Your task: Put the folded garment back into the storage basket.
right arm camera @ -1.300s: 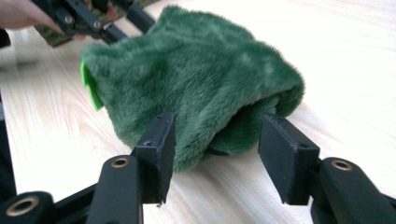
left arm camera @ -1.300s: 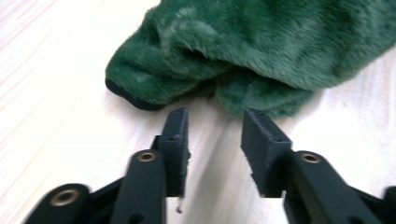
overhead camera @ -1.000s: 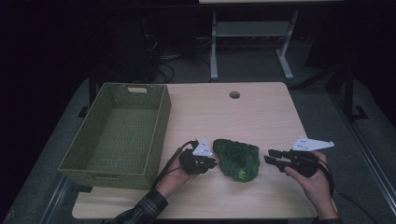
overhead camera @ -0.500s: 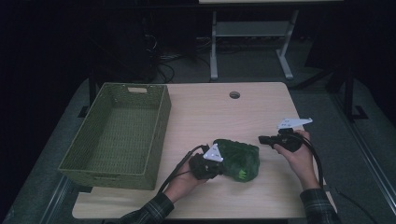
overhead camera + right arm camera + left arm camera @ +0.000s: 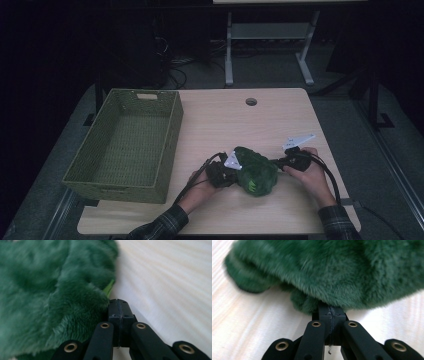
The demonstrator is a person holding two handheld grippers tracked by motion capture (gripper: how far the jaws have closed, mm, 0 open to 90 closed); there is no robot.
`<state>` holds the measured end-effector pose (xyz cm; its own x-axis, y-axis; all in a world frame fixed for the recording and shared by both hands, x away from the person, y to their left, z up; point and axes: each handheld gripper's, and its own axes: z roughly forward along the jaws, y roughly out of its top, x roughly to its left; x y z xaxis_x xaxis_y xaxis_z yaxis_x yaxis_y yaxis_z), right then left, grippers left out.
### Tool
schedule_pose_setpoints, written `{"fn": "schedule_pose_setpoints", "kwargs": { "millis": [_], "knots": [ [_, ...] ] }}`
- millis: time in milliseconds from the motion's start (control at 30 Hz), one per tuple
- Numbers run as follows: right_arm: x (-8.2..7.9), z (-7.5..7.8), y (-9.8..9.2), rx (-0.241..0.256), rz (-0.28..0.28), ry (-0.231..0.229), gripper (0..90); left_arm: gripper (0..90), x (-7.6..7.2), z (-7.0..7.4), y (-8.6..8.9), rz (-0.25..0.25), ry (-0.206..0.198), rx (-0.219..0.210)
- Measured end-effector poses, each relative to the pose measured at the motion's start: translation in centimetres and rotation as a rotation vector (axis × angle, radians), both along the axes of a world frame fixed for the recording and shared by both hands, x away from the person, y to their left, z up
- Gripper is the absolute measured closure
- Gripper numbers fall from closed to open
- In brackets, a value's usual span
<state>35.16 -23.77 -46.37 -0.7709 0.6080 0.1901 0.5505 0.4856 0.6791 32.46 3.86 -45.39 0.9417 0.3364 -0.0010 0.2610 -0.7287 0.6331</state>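
step: grasp | left gripper (image 5: 231, 171) jaws pressed together at green plush toy (image 5: 256, 170) edge, fur maybe pinched | right gripper (image 5: 278, 162) jaws clenched beside toy, grip unclear | next: lift together toward basket (image 5: 127, 142)

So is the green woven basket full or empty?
Empty. In the high view the green woven basket shows a bare woven floor, and the fluffy green plush toy lies outside it on the light wooden table.

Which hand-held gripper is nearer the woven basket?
Left. The left hand-held gripper sits at the green plush toy's basket-side edge; the right hand-held gripper is beyond the toy, farther from the basket.
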Motion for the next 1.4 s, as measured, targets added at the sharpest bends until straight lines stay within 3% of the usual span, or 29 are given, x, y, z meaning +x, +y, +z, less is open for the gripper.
{"fn": "schedule_pose_setpoints", "kwargs": {
  "millis": [433, 567, 700, 867, 933, 1033, 1133, 1400],
  "knots": [
    [-4.5, 0.0, 0.2, 0.001, 0.058, -0.015, 90.0, 89.8, 3.0, 0.4, 0.6, 0.056, -0.004, -0.024],
    [-4.6, -0.1, -0.3, 0.014, -0.005, -0.044, 81.2, 88.1, 3.0, 0.8, 1.5, 0.062, 0.002, -0.012],
    [-4.8, -0.3, -1.5, 0.023, -0.113, -0.070, 64.8, 80.7, 2.5, 1.4, 2.6, 0.076, 0.002, -0.015],
    [-5.2, -0.8, -2.8, -0.018, -0.250, -0.116, 39.4, 66.3, 1.3, 2.5, 3.8, 0.068, -0.004, -0.004],
    [-5.1, -1.2, -3.4, -0.038, -0.290, -0.122, 35.3, 59.1, 0.9, 3.1, 4.3, 0.054, 0.014, -0.012],
    [-4.8, -1.6, -3.9, -0.058, -0.323, -0.135, 27.8, 50.2, 0.4, 4.0, 4.7, 0.022, 0.024, -0.026],
    [-4.5, -1.8, -4.0, -0.074, -0.346, -0.161, 27.0, 43.4, 0.2, 4.7, 4.8, 0.001, 0.035, -0.049],
    [-4.2, -1.9, -4.0, -0.088, -0.364, -0.146, 15.3, 23.9, 0.2, 6.1, 3.8, -0.086, 0.056, -0.040]
  ]
}}
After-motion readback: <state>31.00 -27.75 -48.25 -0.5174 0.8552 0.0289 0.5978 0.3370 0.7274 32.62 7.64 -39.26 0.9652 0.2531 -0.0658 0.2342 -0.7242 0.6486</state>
